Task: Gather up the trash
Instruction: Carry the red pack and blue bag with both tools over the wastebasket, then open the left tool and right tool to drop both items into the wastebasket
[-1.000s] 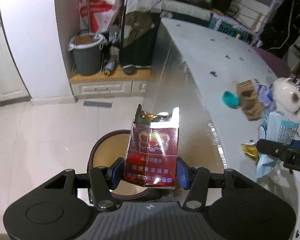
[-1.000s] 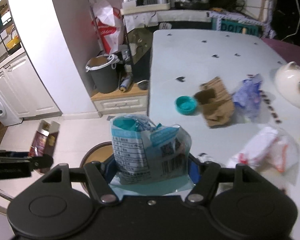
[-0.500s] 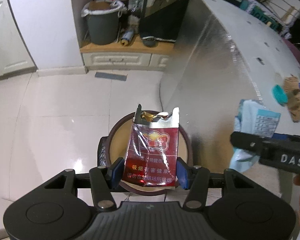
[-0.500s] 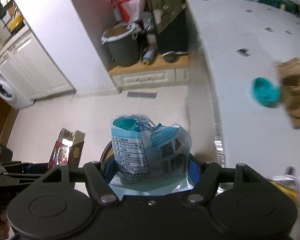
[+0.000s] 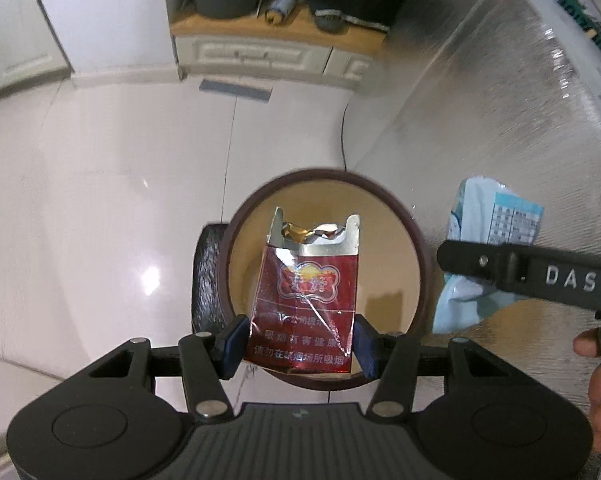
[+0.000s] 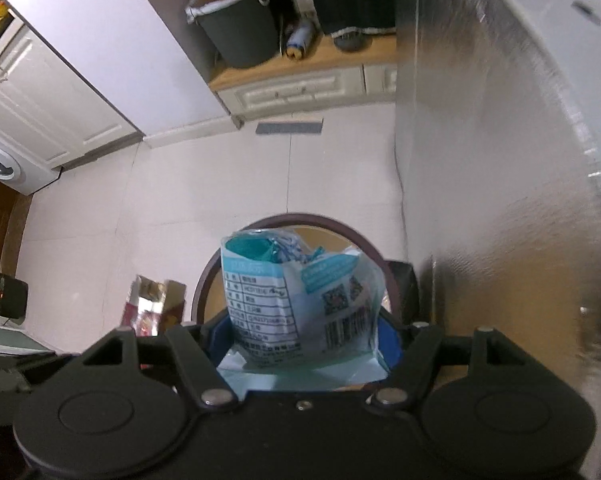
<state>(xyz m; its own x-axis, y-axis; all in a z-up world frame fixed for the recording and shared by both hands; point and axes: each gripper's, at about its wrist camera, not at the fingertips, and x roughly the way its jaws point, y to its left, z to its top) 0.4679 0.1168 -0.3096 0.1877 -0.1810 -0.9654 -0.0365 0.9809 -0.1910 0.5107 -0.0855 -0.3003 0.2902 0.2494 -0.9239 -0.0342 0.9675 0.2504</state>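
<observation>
The left gripper (image 5: pixel 299 346) clamps a torn-open red cigarette pack (image 5: pixel 305 297) between its blue pads, holding it upright directly above the round brown-rimmed waste bin (image 5: pixel 414 240) on the pale tiled floor (image 5: pixel 120 184). The right gripper (image 6: pixel 304 344), closed on a crumpled pale-blue plastic wrapper (image 6: pixel 300 300) printed with a label and barcode, hangs over the same bin's rim (image 6: pixel 364 242), beside the silvery table side (image 6: pixel 500 160).

The cigarette pack (image 5: pixel 305 292) blocks the middle of the bin (image 5: pixel 414 236), and the table's (image 6: pixel 540 80) surface blurs out.
</observation>
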